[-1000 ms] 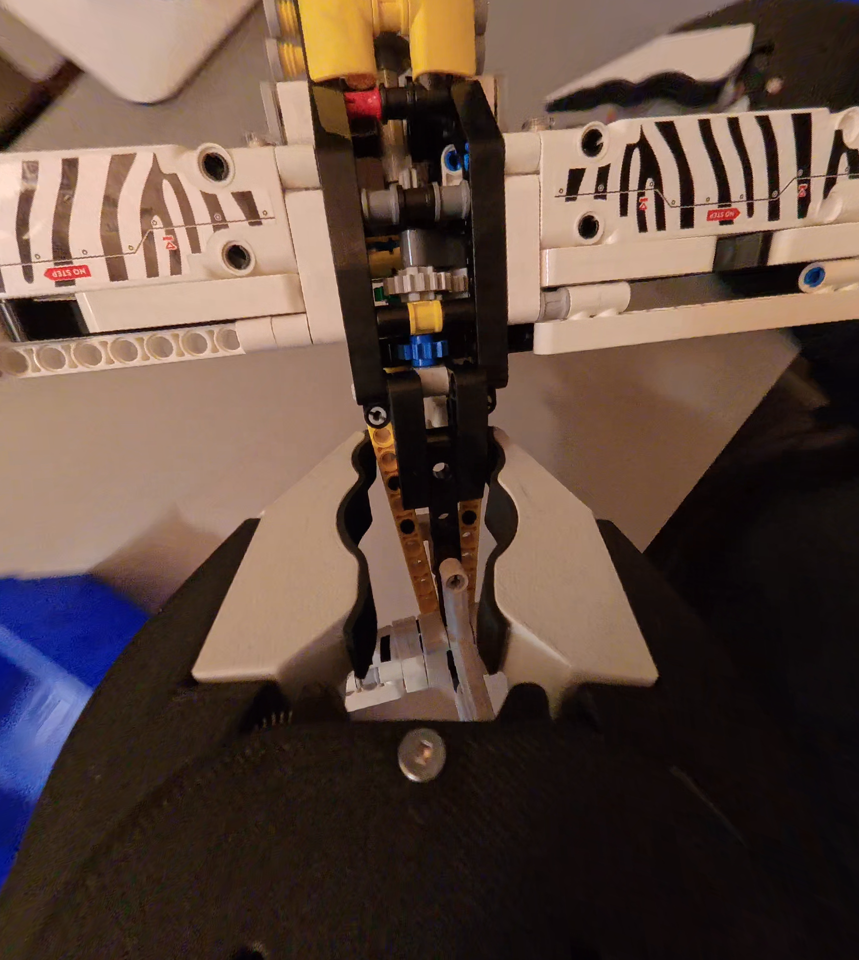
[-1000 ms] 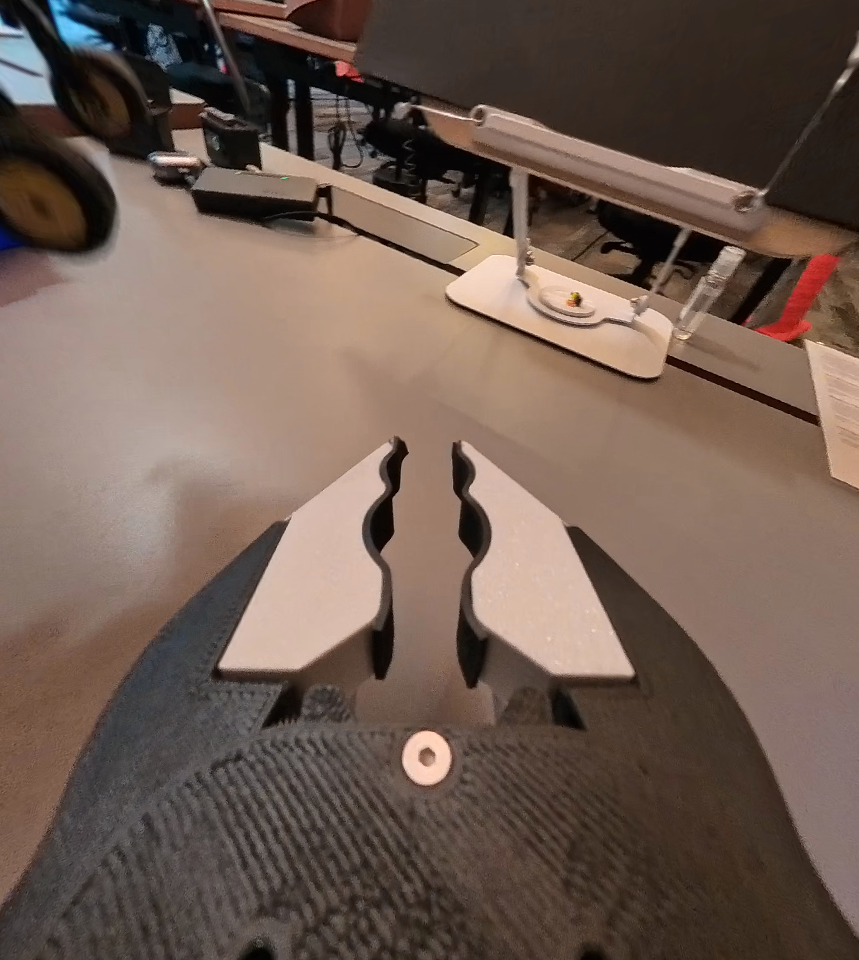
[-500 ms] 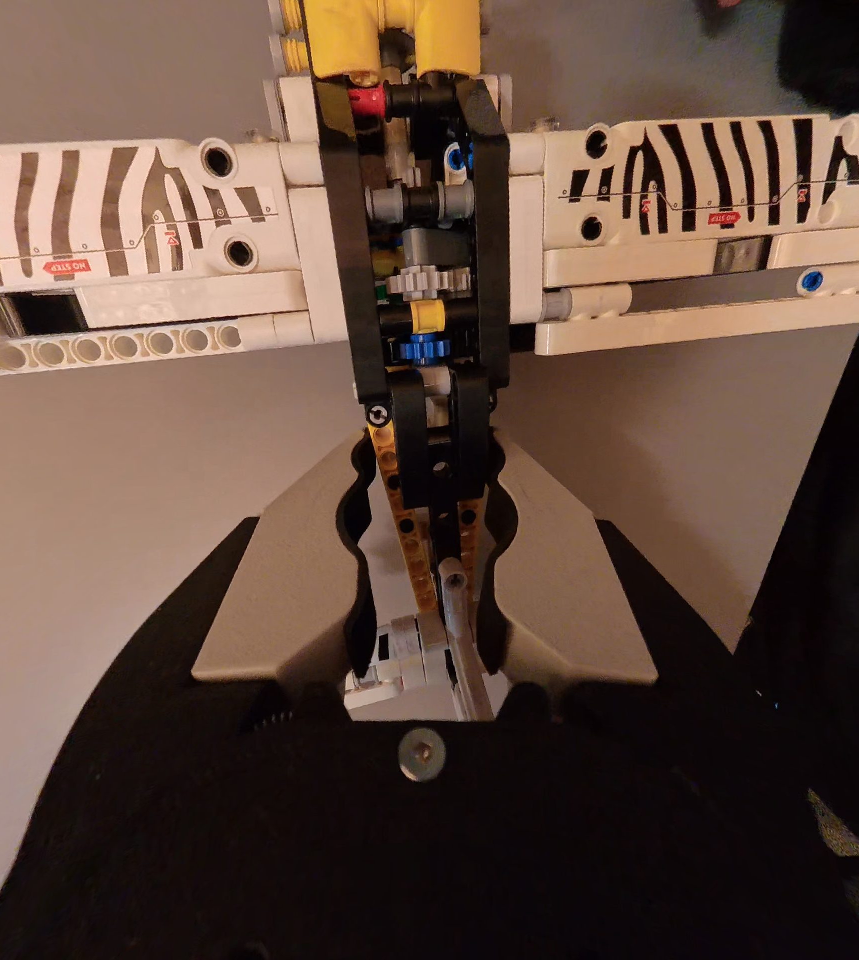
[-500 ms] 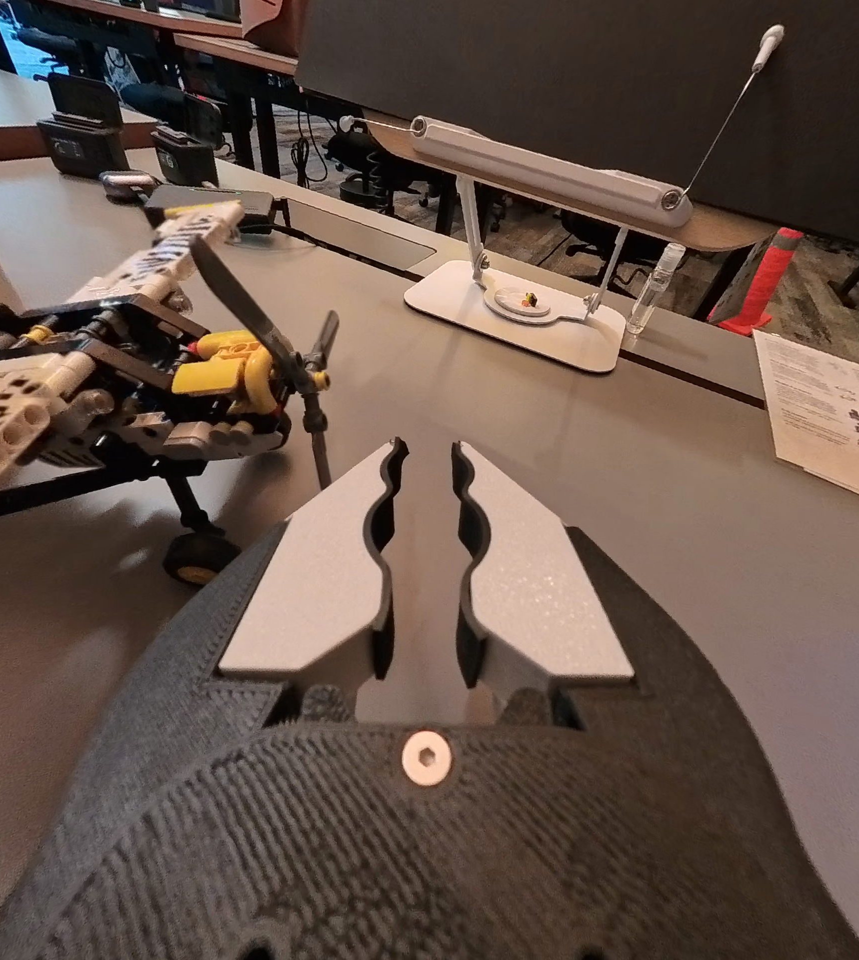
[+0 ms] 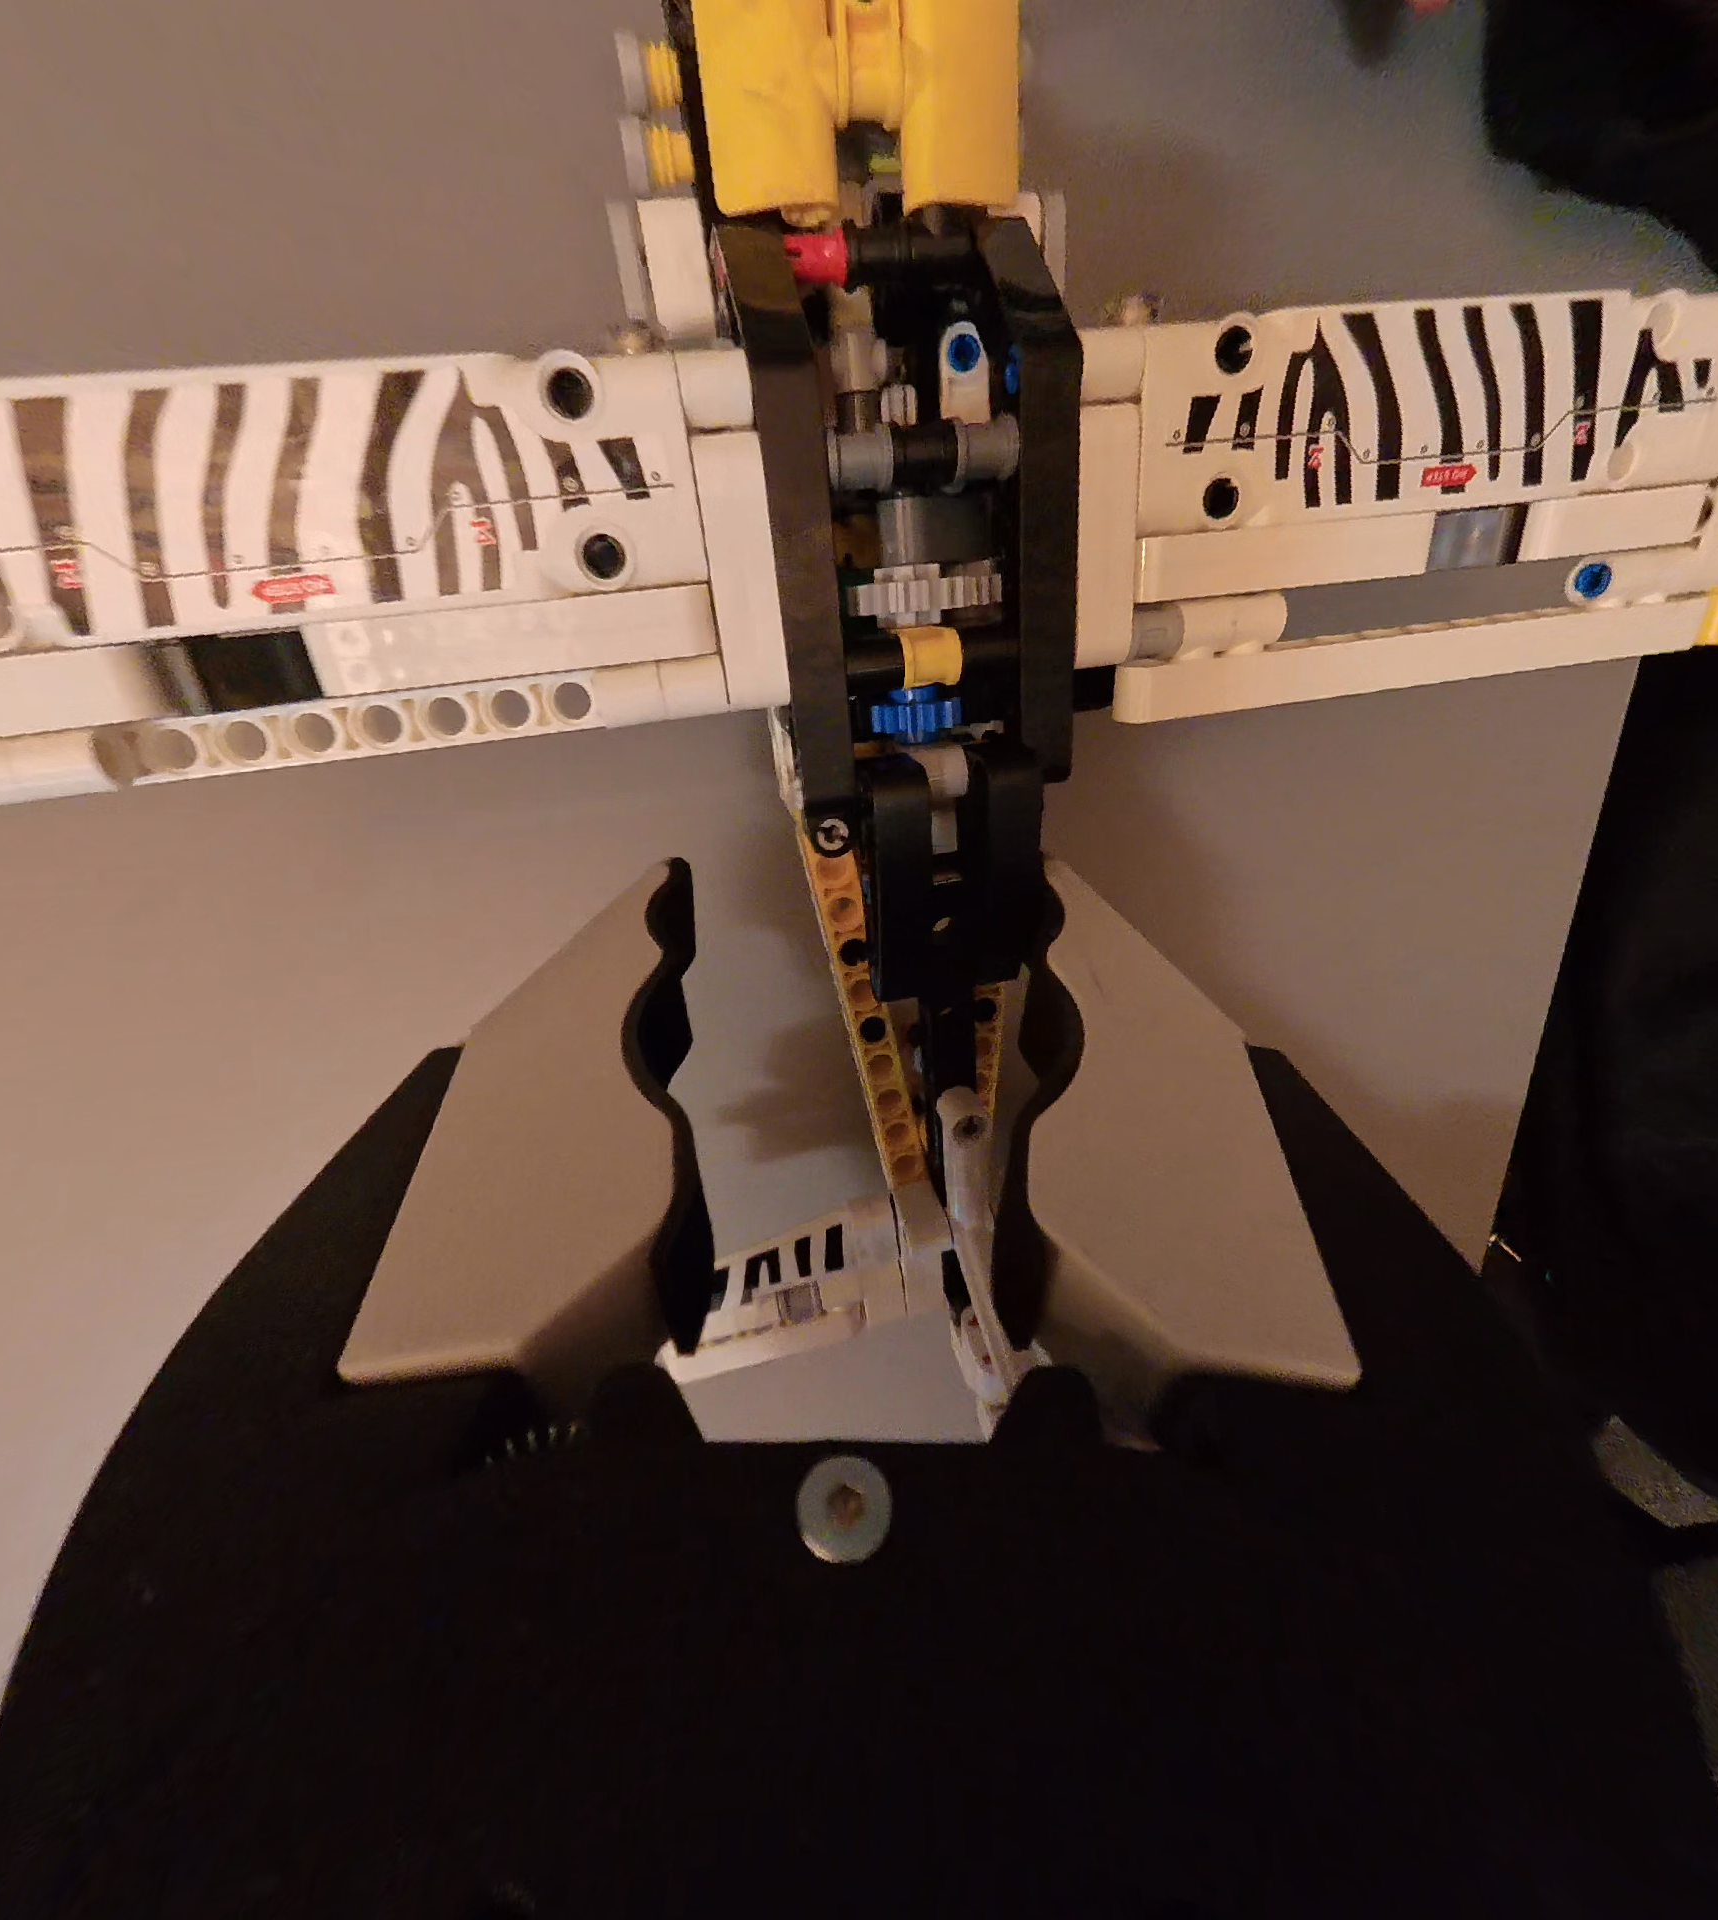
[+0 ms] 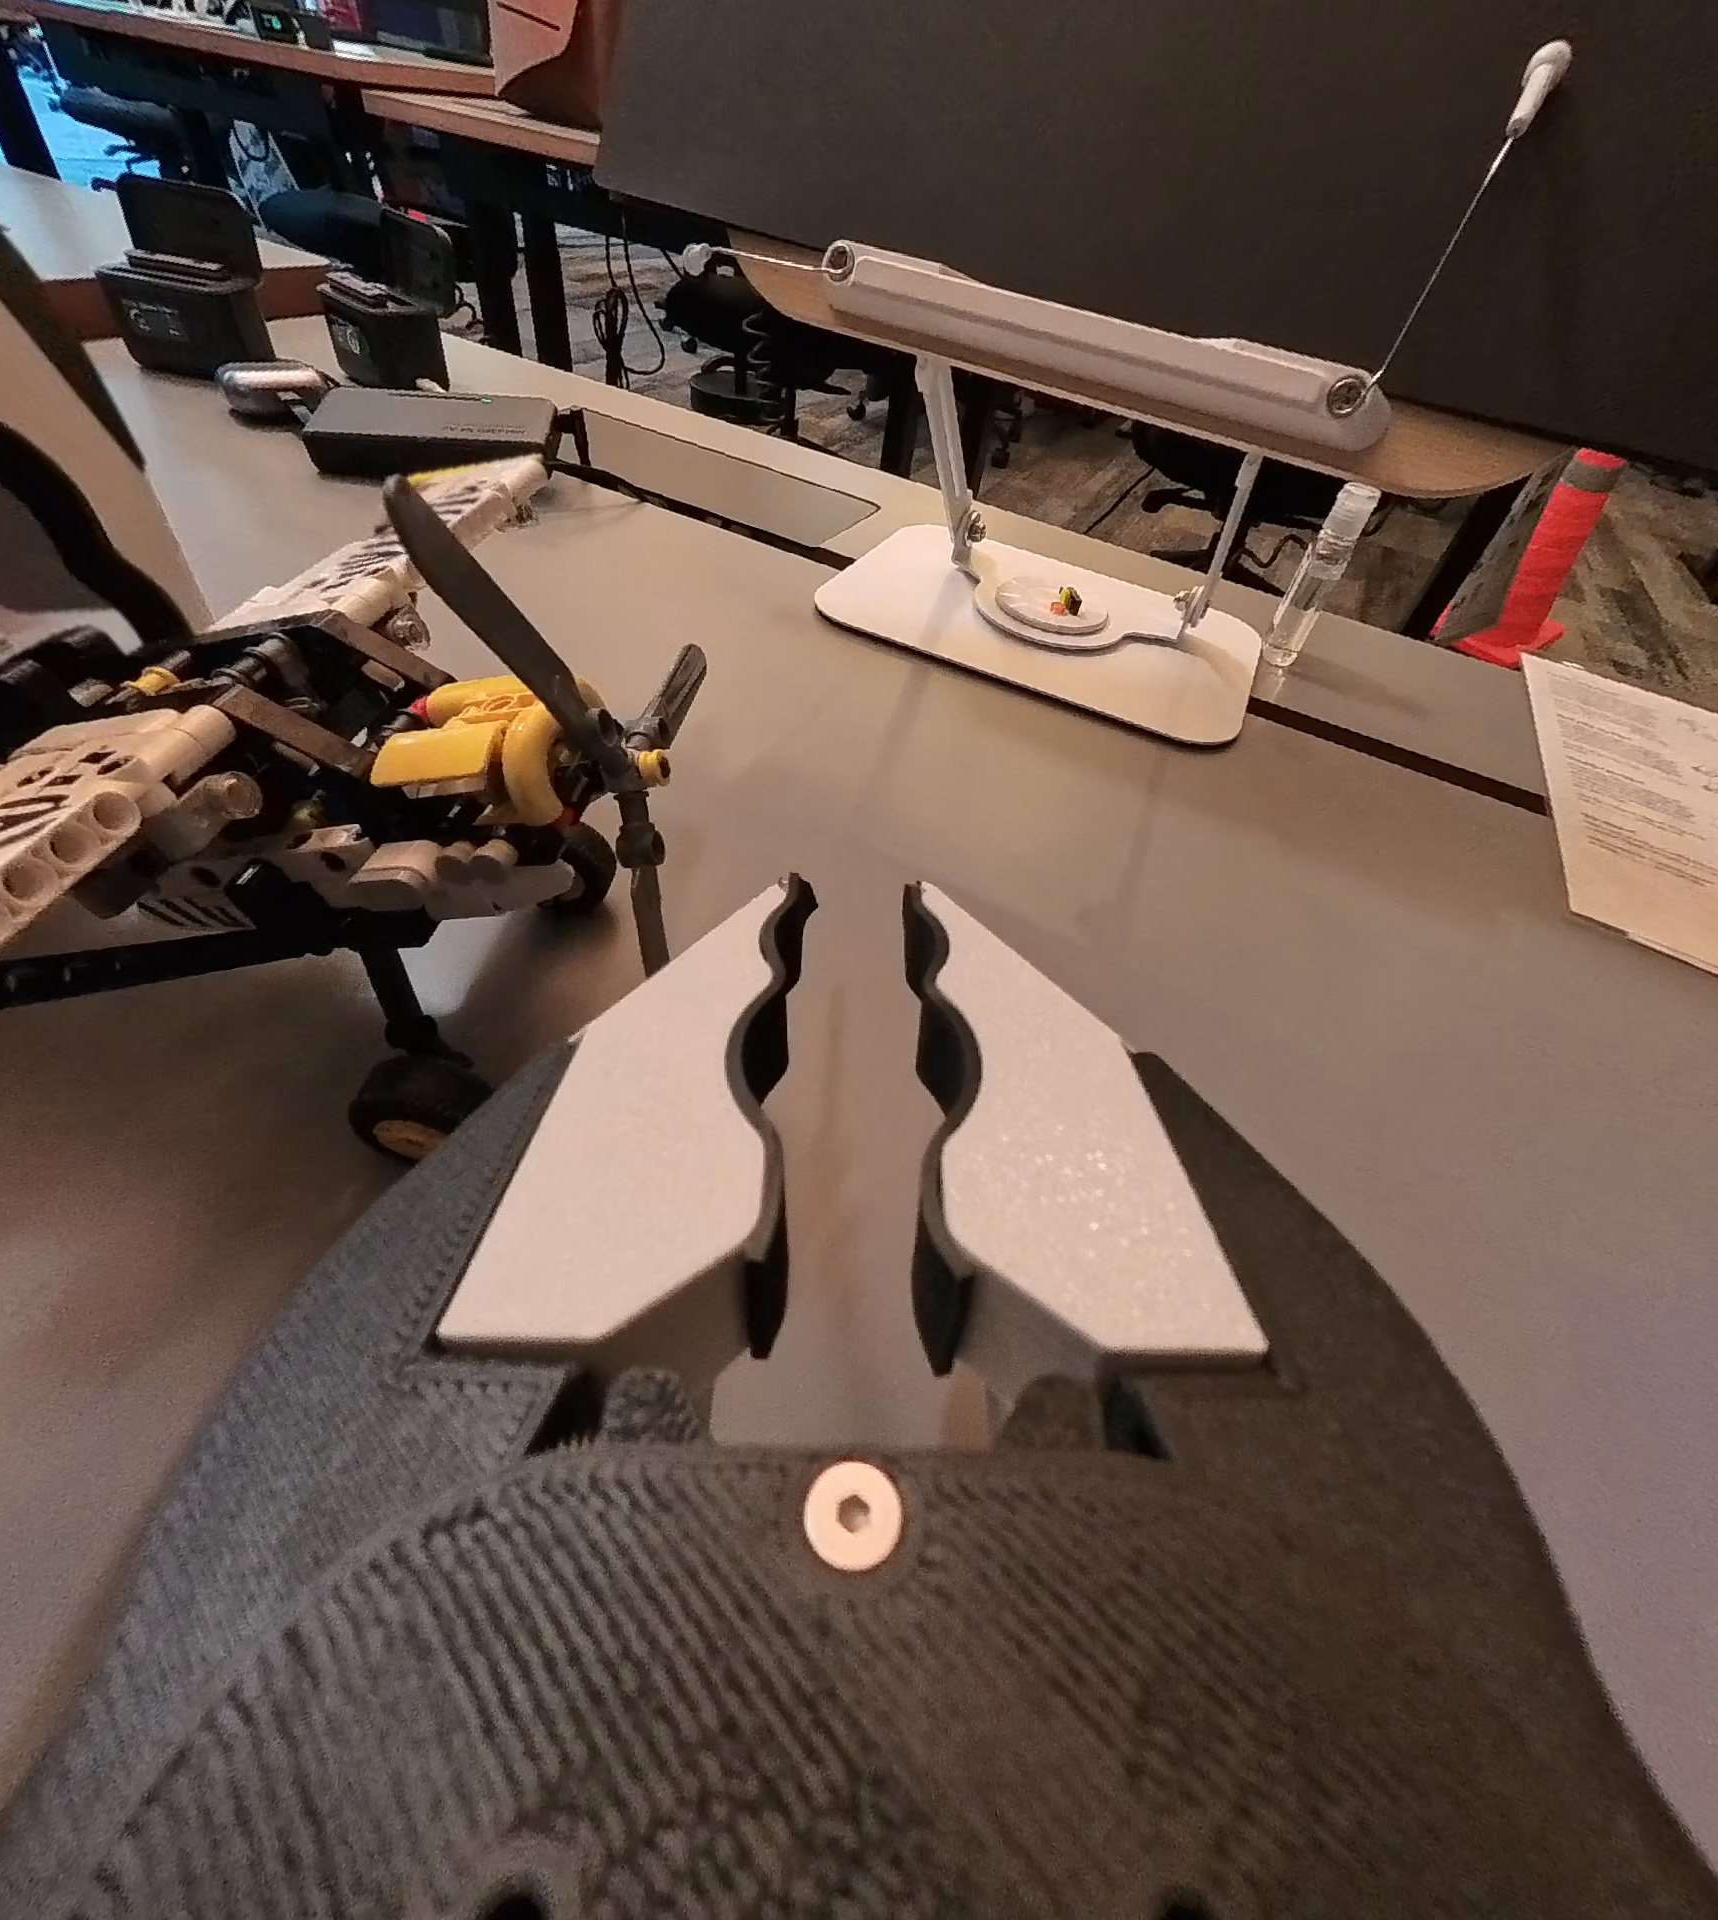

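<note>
Left wrist view: toy plane (image 5: pixel 928 582) between open hand-held gripper (image 5: pixel 860 894)

The toy plane (image 6: pixel 242 790) stands on the table (image 6: pixel 1146 987), left of the lamp base (image 6: pixel 1042 644).

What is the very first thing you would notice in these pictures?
The toy brick plane grabs the eye: white wings with black zebra stripes stretch across the left wrist view, and its tail sits between the left gripper's wide-apart fingers. In the right wrist view the plane stands on the grey table to the left, showing its yellow nose and dark propeller. The right gripper holds nothing, with a white desk lamp beyond it.
</note>
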